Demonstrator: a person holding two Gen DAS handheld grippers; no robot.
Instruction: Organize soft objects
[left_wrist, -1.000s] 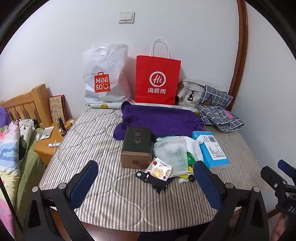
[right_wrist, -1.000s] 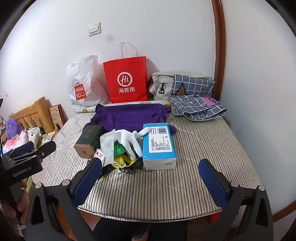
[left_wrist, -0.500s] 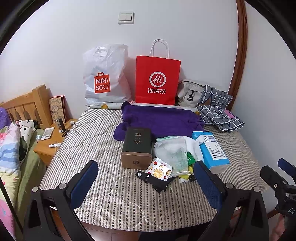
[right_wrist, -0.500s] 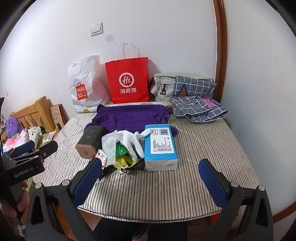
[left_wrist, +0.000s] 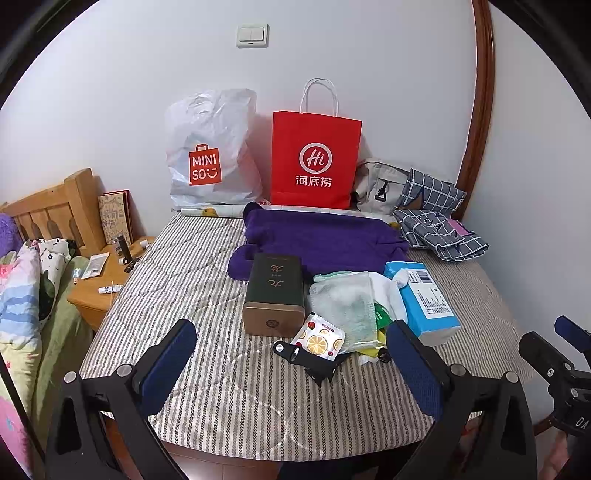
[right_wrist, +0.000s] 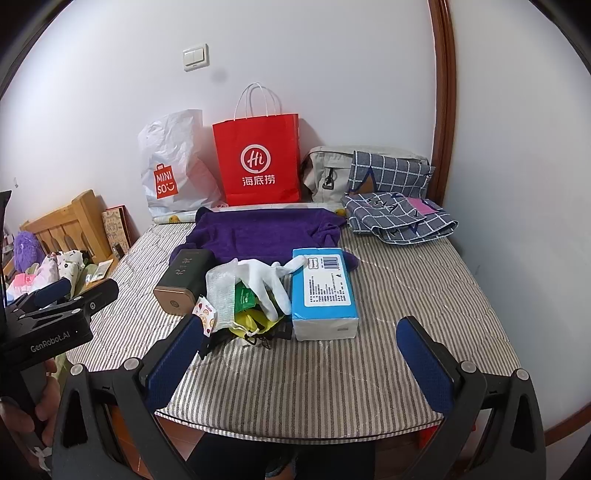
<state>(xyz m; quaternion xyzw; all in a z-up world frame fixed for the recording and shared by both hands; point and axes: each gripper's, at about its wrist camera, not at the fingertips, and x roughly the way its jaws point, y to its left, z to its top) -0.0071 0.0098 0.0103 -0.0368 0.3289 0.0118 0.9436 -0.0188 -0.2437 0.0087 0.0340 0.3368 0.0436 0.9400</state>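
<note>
A purple sweater (left_wrist: 325, 236) (right_wrist: 266, 232) lies spread at the back of the striped table (left_wrist: 192, 288). In front of it sit a dark box (left_wrist: 275, 291) (right_wrist: 183, 280), a white glove (right_wrist: 266, 280), a mesh pouch (left_wrist: 347, 302), a blue tissue pack (left_wrist: 424, 299) (right_wrist: 325, 291) and small packets. A checked grey cloth (left_wrist: 439, 229) (right_wrist: 395, 214) lies at the back right. My left gripper (left_wrist: 291, 369) is open and empty above the near table edge. My right gripper (right_wrist: 299, 365) is open and empty, near the tissue pack.
A red paper bag (left_wrist: 314, 158), a white Miniso plastic bag (left_wrist: 210, 155) and a grey bag (left_wrist: 380, 184) stand against the wall. A black clip (left_wrist: 306, 358) lies near the front. A wooden nightstand (left_wrist: 99, 280) and a bed (left_wrist: 22, 288) are to the left.
</note>
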